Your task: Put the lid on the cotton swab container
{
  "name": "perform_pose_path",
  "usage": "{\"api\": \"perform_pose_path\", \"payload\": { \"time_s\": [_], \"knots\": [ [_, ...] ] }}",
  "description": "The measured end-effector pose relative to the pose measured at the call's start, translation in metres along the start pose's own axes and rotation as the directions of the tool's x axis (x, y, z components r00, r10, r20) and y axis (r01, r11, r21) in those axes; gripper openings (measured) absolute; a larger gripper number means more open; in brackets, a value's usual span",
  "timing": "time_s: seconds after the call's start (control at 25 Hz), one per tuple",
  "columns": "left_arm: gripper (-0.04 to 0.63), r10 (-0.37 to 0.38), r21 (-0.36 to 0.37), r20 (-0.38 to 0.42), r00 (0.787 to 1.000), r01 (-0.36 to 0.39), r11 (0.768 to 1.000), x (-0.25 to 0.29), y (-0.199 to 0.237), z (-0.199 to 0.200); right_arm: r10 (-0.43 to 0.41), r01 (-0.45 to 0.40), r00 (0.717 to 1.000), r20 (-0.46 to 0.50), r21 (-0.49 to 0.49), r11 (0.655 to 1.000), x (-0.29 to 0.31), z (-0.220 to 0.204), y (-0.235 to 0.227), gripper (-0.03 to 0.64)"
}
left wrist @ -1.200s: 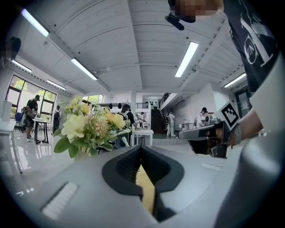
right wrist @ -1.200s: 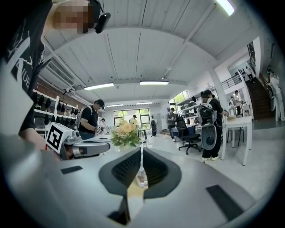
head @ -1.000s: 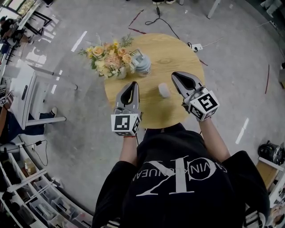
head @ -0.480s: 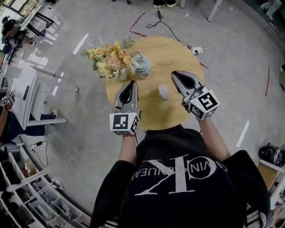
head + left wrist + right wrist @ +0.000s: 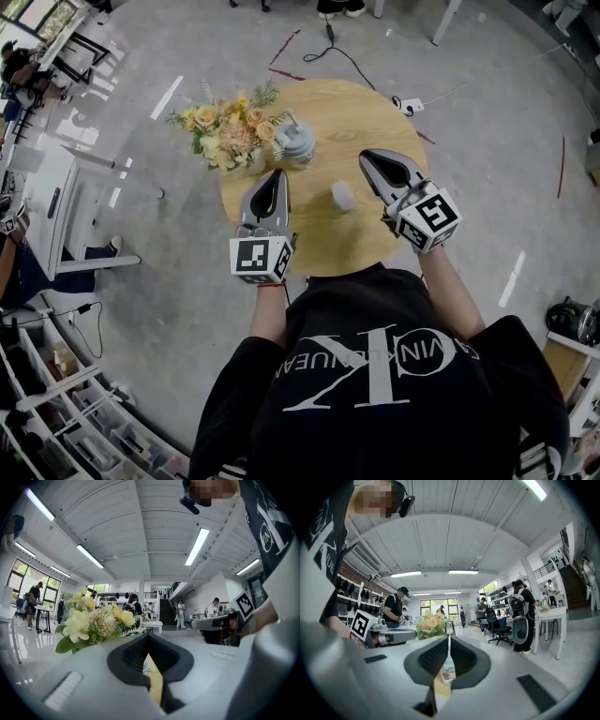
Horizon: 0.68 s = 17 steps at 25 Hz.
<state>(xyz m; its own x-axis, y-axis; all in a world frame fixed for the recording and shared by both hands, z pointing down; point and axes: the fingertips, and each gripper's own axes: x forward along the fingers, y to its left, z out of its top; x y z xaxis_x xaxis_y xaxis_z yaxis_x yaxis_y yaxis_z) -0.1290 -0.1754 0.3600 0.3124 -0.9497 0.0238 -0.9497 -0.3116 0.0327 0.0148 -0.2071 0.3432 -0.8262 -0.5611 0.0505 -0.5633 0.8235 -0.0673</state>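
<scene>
Both closed: left tongs (image 5: 277, 174), right tongs (image 5: 365, 156); container (image 5: 344, 195) tiny, details unclear.

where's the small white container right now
In the head view, the small white container sits on the round table between the left tongs and right tongs, closer to the right ones.

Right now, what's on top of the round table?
Flowers, a pale blue jar beside them, and a small white container near the middle. The left tongs and right tongs hide the tabletop beneath them.

Black white-lettered tee (image 5: 375, 394) — grey left tongs (image 5: 278, 176), right tongs (image 5: 365, 155).
</scene>
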Motion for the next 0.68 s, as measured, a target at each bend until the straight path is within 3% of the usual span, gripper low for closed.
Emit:
{"api": "perform_pose_path", "payload": {
  "time_s": [0.68],
  "knots": [
    [0.012,0.001,-0.011,-0.011,1.000,-0.001,1.000,0.0020,-0.0001,-0.0034,-0.012,0.012,1.000,-0.004,0.019,1.000,-0.0022,-0.0018,-0.0039,0.025]
  ]
}}
